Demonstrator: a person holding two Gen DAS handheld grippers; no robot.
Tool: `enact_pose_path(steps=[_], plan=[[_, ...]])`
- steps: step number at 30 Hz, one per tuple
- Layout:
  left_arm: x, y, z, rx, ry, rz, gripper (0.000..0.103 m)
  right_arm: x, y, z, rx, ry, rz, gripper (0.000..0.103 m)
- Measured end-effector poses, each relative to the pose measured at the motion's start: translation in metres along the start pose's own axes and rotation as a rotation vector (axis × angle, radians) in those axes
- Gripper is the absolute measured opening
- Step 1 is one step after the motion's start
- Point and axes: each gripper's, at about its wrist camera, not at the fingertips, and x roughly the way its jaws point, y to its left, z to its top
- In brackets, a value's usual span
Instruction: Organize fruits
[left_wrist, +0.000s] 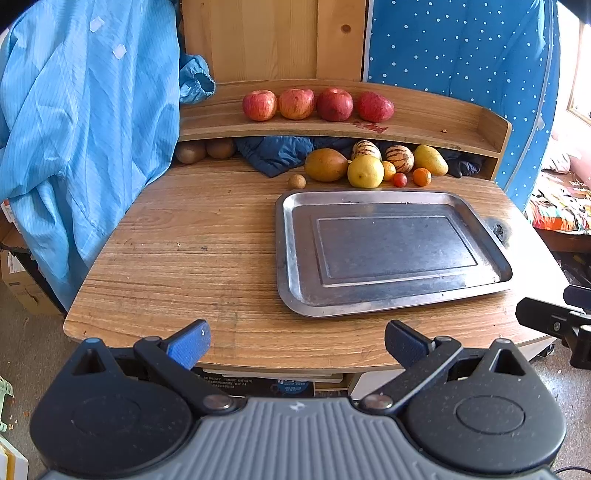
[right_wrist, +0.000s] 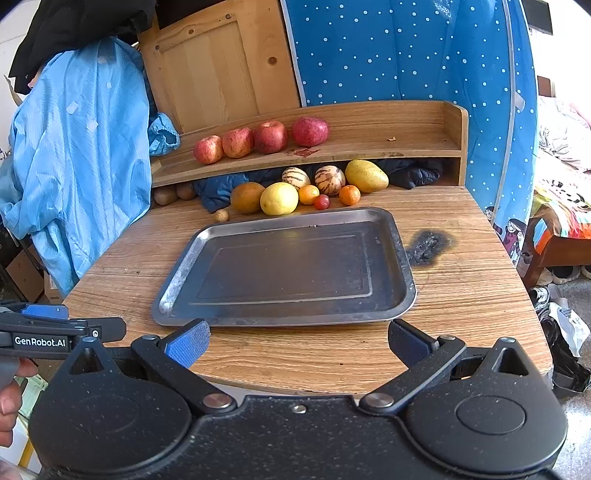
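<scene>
An empty metal tray (left_wrist: 491, 258) (right_wrist: 400, 258) lies on the wooden table. Behind it sits a cluster of fruit: a lemon (left_wrist: 365, 171) (right_wrist: 279, 198), two mangoes (left_wrist: 325, 164) (left_wrist: 430, 160), two striped melons (left_wrist: 366, 149) (left_wrist: 400, 158), small oranges (left_wrist: 422, 177) (right_wrist: 349, 195) and a cherry tomato (left_wrist: 400, 180) (right_wrist: 322, 201). Several red apples (left_wrist: 297, 103) (right_wrist: 238, 143) line the shelf above. My left gripper (left_wrist: 297, 341) hovers open at the table's front edge, holding nothing. My right gripper (right_wrist: 298, 341) is open too, just in front of the tray.
A blue coat (left_wrist: 74, 129) hangs at the left over the table edge. Kiwis (left_wrist: 190, 151) and a dark blue cloth (left_wrist: 277, 153) lie under the shelf. A small brown fruit (left_wrist: 296, 181) sits apart. A burn mark (right_wrist: 426, 245) scars the table right of the tray.
</scene>
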Motion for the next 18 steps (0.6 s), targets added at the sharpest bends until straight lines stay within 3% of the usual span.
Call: enact_pose_path(steps=[18], plan=[[0.0058,-0.0037,0.0043,-0.002,0.015,0.015,0.102,0.0026,-0.0021,0.0016,0.002,0.0,0.001,0.102]])
